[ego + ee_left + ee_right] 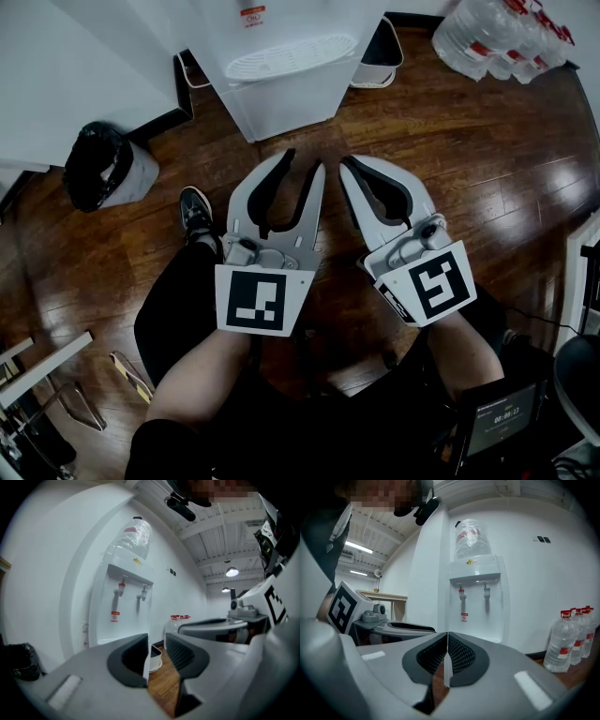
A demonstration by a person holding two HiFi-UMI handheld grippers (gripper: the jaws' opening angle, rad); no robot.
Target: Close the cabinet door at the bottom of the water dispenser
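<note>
The white water dispenser (291, 66) stands against the wall at the top middle, with a clear bottle (471, 538) on top and two taps. In the head view its front shows no door standing out. Its lower front is hidden behind the jaws in both gripper views (124, 606) (480, 602). My left gripper (305, 159) (157, 648) and right gripper (345, 161) (447, 641) are held side by side over my lap, pointing at the dispenser and well short of it. The right jaws are pressed together, empty. The left jaws are drawn in to a narrow slit with nothing between them.
A bin with a black bag (98, 164) stands left of the dispenser, and a white basket (384, 52) right of it. Several water bottles (506, 33) (574, 637) cluster at the far right. A shoe (195, 211) rests on the wooden floor (441, 141). A small screen (502, 412) sits at the lower right.
</note>
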